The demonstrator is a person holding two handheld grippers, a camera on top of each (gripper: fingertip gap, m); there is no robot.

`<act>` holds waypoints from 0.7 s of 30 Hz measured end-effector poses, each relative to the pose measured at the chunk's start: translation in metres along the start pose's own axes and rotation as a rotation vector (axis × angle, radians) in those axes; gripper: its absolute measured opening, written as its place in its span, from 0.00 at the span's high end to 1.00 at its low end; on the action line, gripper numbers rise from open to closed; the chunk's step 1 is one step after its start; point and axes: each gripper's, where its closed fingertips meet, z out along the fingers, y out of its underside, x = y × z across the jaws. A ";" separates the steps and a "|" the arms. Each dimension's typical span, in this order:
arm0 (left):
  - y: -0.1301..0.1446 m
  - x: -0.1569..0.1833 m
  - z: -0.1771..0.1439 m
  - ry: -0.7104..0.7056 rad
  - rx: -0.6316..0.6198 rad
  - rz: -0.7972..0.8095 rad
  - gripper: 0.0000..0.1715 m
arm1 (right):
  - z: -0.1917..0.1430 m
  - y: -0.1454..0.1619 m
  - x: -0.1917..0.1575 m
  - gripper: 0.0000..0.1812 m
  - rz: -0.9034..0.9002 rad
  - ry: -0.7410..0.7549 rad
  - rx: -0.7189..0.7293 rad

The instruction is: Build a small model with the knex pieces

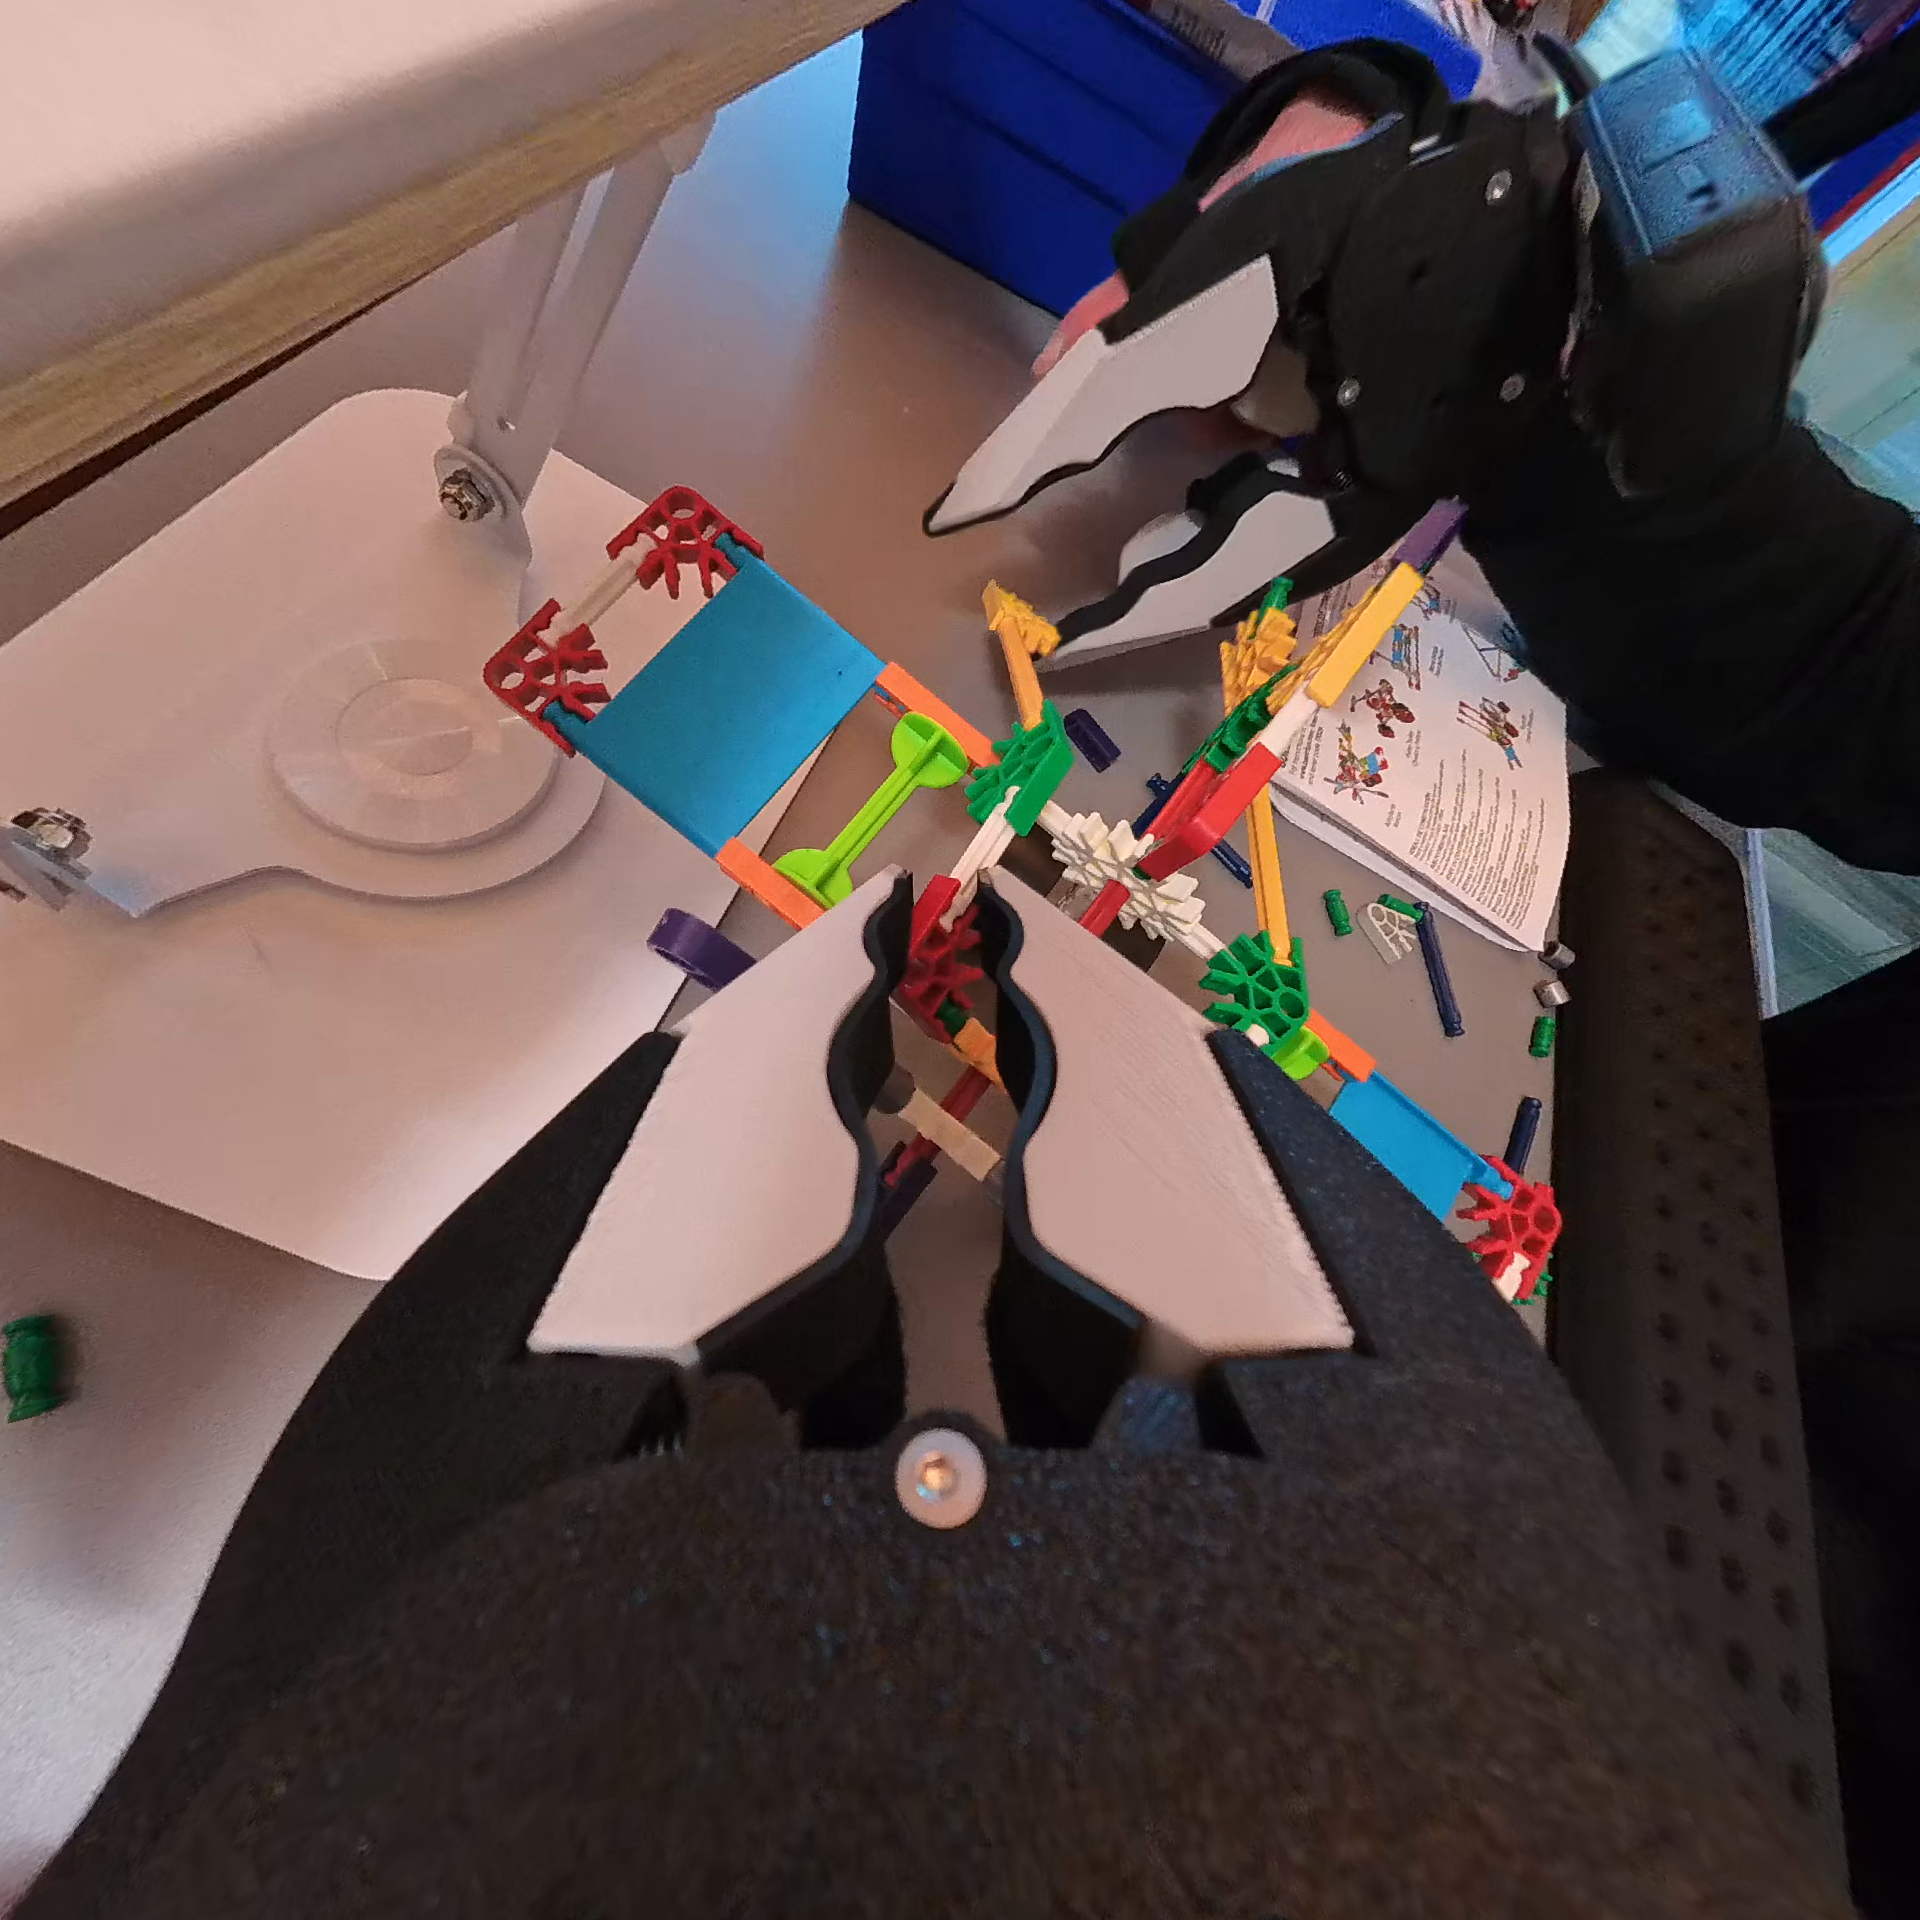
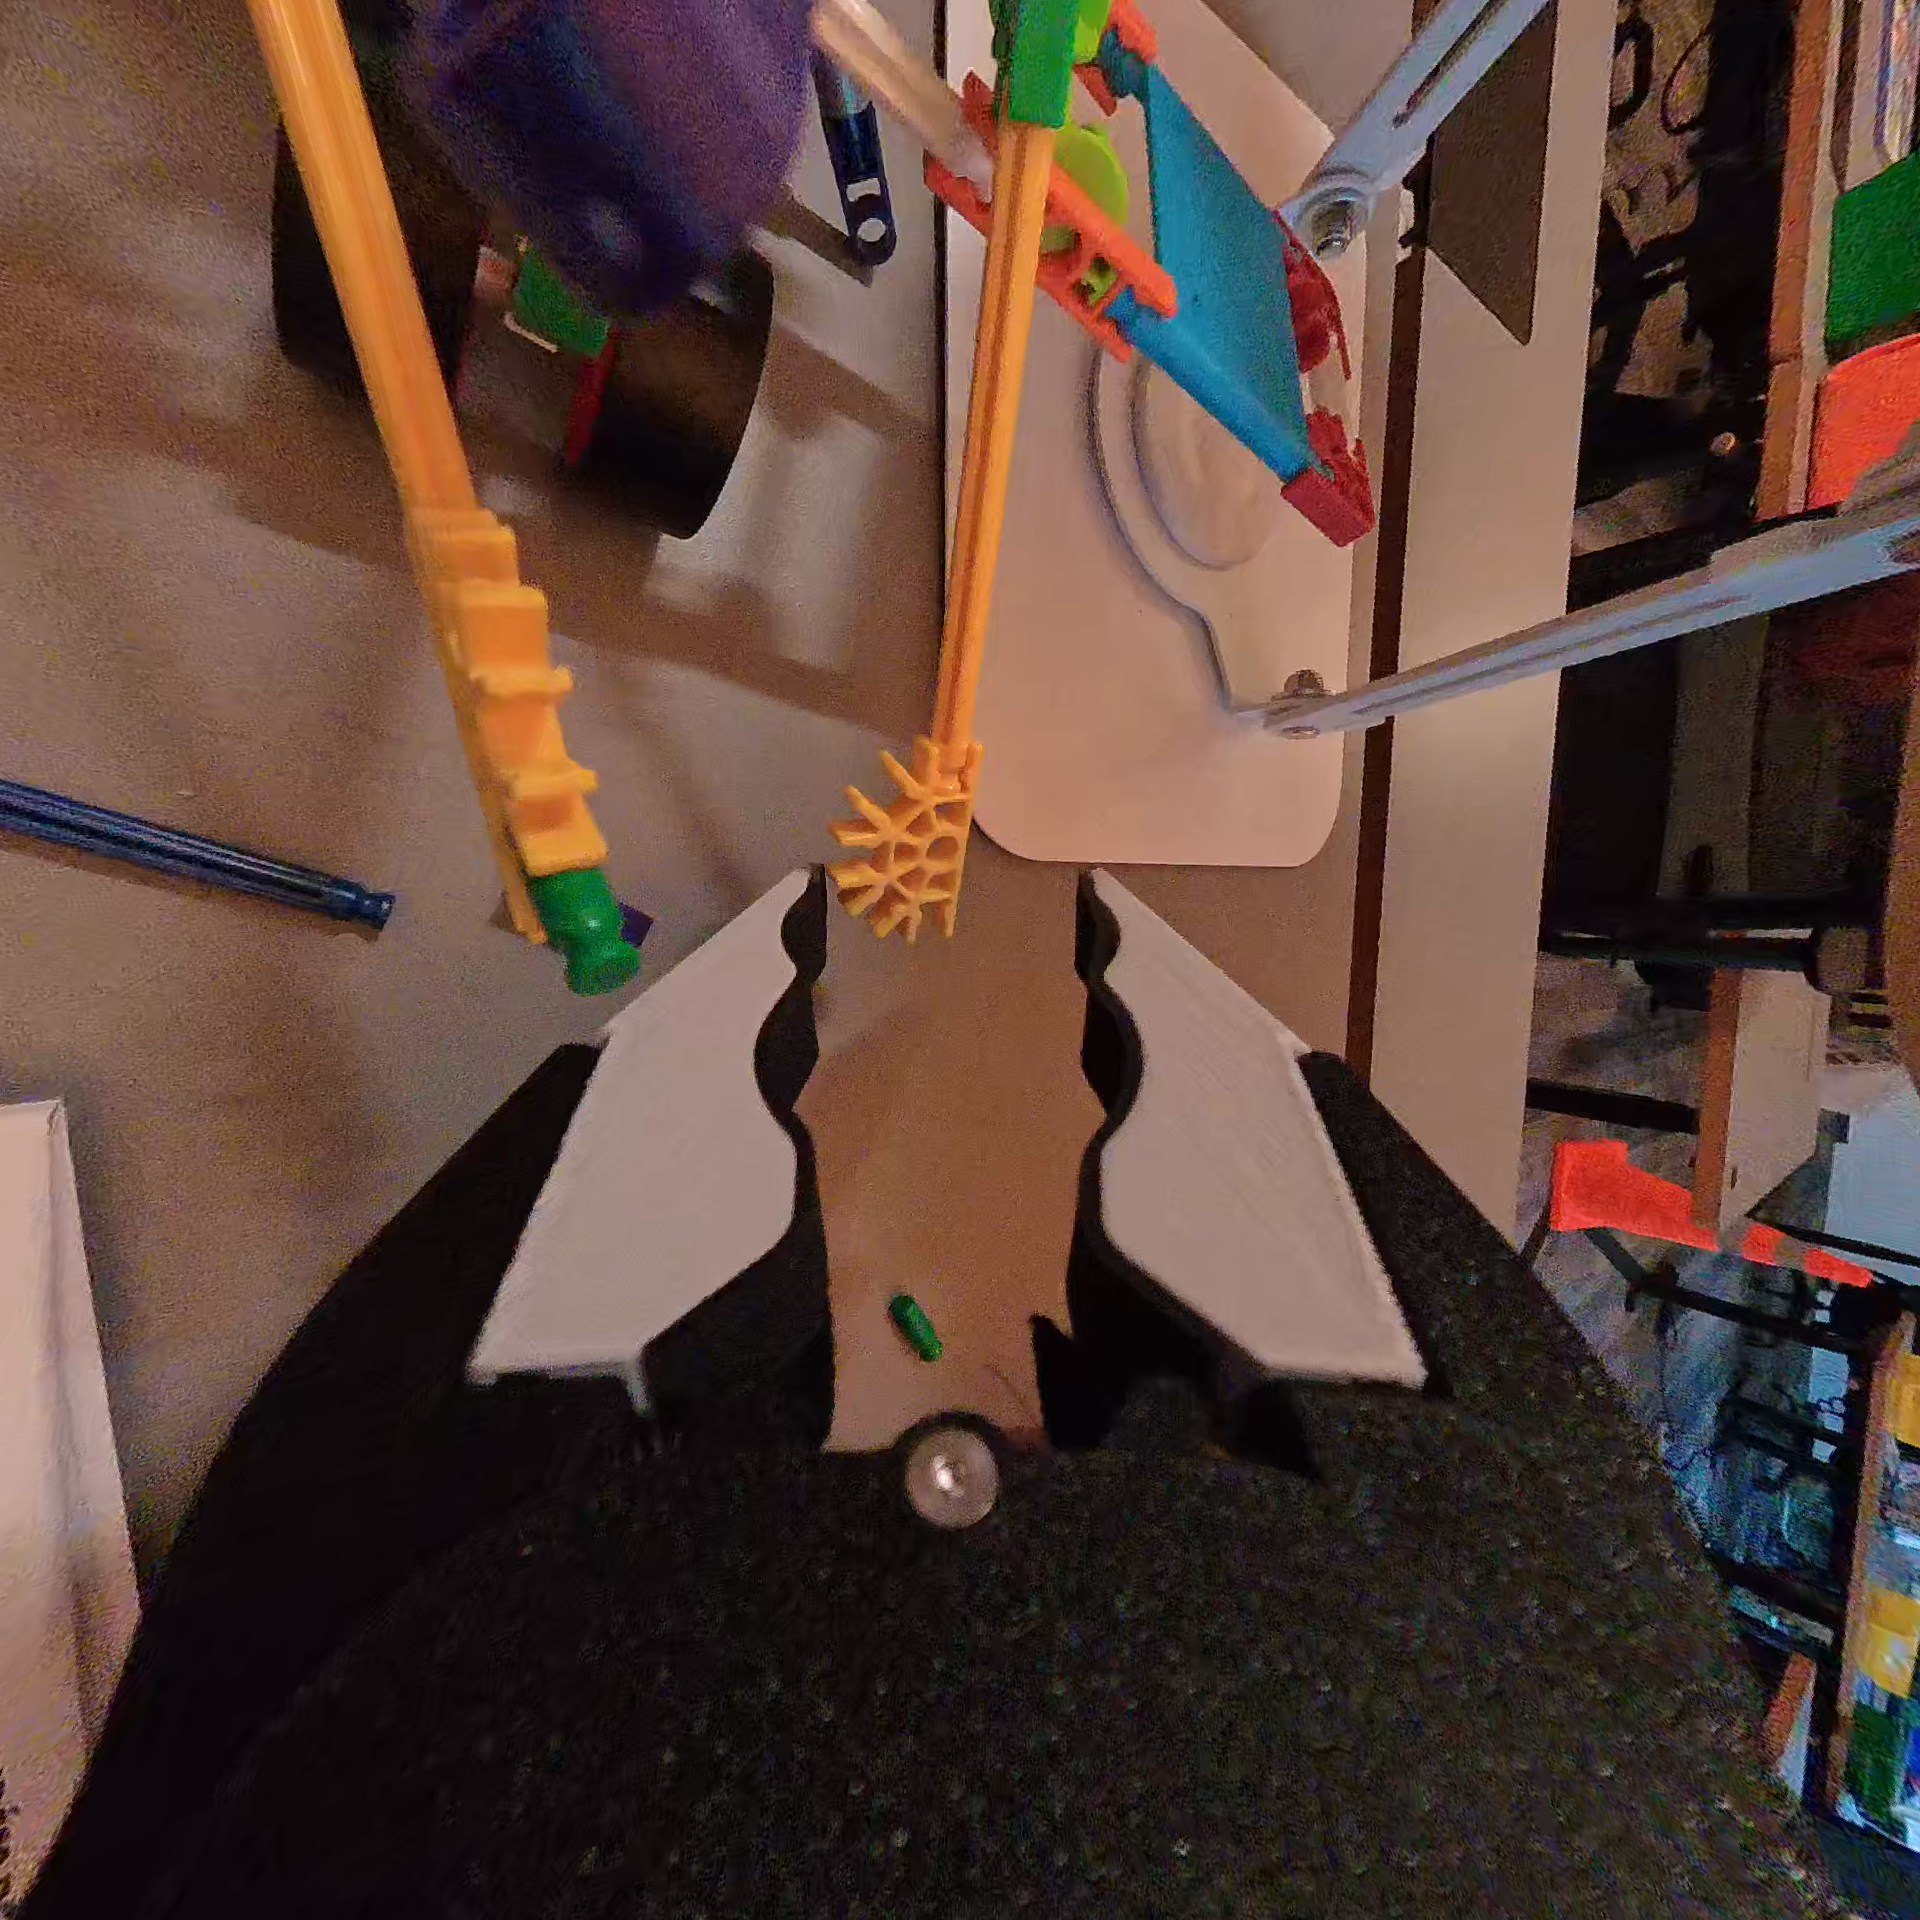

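A toy model built of coloured plastic rods and connectors (image 1: 1112,862) stands on the grey table, with blue panels (image 1: 727,707) at its ends. My left gripper (image 1: 943,883) is shut on a red connector (image 1: 940,961) of the model, at its near side. My right gripper (image 2: 951,883) is open, its jaws wide apart. A yellow connector (image 2: 909,852) on a yellow rod (image 2: 987,416) hangs just at the right gripper's left fingertip. In the left wrist view the right gripper (image 1: 997,582) shows above the model, beside that yellow connector (image 1: 1018,621).
A white flat stand base (image 1: 312,831) with metal struts lies left of the model. A printed leaflet (image 1: 1455,769) lies to the right. Loose small green (image 1: 1338,912) and dark blue pieces (image 1: 1442,977) lie around. A blue bin (image 1: 1039,135) stands behind. A green piece (image 2: 914,1328) lies on the table.
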 end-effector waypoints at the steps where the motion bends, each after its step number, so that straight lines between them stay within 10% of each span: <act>1: 0.000 0.000 0.000 0.001 0.000 0.000 0.93 | 0.001 -0.002 0.001 0.74 -0.008 0.011 0.012; 10: -0.001 -0.001 -0.002 0.001 0.009 -0.002 0.94 | 0.003 -0.001 0.002 0.87 0.038 0.001 0.032; 17: -0.001 0.002 -0.001 -0.002 0.003 0.046 0.93 | -0.045 -0.024 -0.043 0.88 0.544 -0.604 0.173; 21: 0.000 -0.001 -0.002 -0.011 0.000 0.052 0.95 | -0.056 -0.029 -0.021 0.88 0.688 -0.594 0.253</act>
